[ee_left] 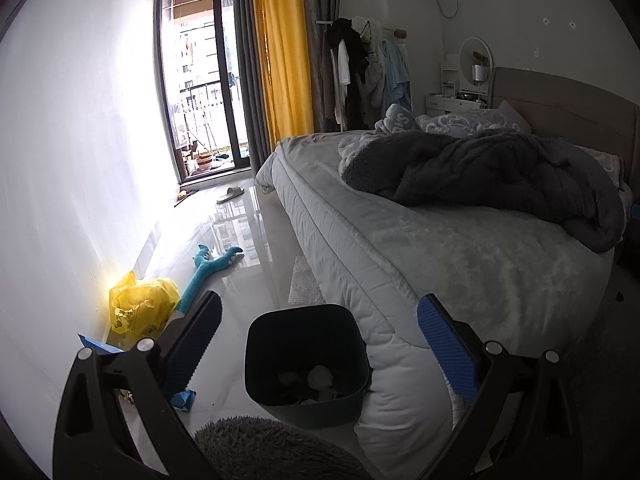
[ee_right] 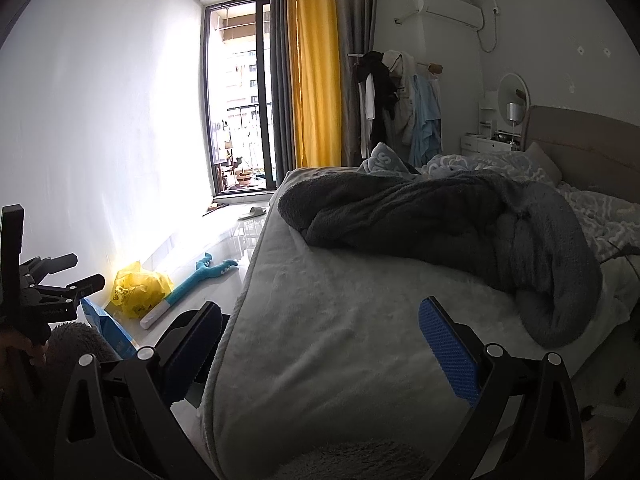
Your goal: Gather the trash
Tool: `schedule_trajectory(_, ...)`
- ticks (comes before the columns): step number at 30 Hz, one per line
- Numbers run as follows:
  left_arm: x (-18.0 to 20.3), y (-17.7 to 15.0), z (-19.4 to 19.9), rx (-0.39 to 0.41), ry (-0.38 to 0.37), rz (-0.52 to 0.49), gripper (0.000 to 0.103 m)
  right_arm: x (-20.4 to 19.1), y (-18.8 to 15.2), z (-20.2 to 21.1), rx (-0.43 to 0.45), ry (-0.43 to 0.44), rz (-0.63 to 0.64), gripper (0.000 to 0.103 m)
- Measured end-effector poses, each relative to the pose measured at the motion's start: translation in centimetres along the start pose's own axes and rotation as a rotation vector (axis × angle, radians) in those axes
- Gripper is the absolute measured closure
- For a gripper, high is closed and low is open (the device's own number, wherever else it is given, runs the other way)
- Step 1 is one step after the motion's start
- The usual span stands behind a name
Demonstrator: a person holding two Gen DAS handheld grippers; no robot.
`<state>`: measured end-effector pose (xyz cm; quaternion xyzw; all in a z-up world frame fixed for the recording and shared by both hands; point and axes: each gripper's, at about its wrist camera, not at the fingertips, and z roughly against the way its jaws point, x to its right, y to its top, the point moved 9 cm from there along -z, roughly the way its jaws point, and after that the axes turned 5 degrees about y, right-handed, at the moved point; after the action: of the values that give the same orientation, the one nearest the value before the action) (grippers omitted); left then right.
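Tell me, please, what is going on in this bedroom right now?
A person is collecting trash with a handheld gripper in each hand. Both the left gripper and the right gripper are open and empty. The left one hangs over a dark bin beside the bed, with some scraps already inside. A yellow plastic bag and blue wrappers lie on the floor by the wall.

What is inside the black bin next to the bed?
The black bin holds a few pale crumpled scraps, one whitish wad and some darker bits, low at the bottom. It is dim in there, so I cannot tell what they are, and the near wall hides part of the floor.
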<state>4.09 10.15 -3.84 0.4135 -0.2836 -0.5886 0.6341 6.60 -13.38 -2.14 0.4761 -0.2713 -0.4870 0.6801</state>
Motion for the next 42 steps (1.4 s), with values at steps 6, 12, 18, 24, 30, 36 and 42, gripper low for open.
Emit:
schedule_trajectory(6,-0.02,0.02,0.01,0.001,0.000,0.000,0.003,-0.02,0.01,0.01,0.000,-0.001,0.001,0.003)
schedule_trajectory(12,-0.02,0.01,0.02,0.003,-0.001,-0.003,0.003,-0.04,0.01,0.02,-0.001,-0.001,0.000,0.003)
schedule_trajectory(18,0.01,0.06,0.11,0.004,-0.001,-0.014,0.003,-0.06,0.01,0.03,-0.001,-0.001,0.000,0.003)
schedule_trajectory(24,-0.10,0.22,0.18,0.005,-0.002,-0.020,0.003,-0.12,-0.05,0.08,-0.001,-0.003,0.001,0.003)
schedule_trajectory(30,-0.11,0.20,0.17,0.005,-0.002,-0.020,0.003,-0.11,-0.03,0.09,-0.002,-0.002,0.000,0.003)
schedule_trajectory(36,-0.12,0.19,0.18,0.005,-0.002,-0.019,0.003,-0.08,-0.01,0.07,-0.002,-0.002,0.000,0.003)
schedule_trajectory(42,-0.13,0.18,0.17,0.005,-0.003,-0.018,0.003,-0.05,0.02,0.08,-0.002,-0.002,0.001,0.003)
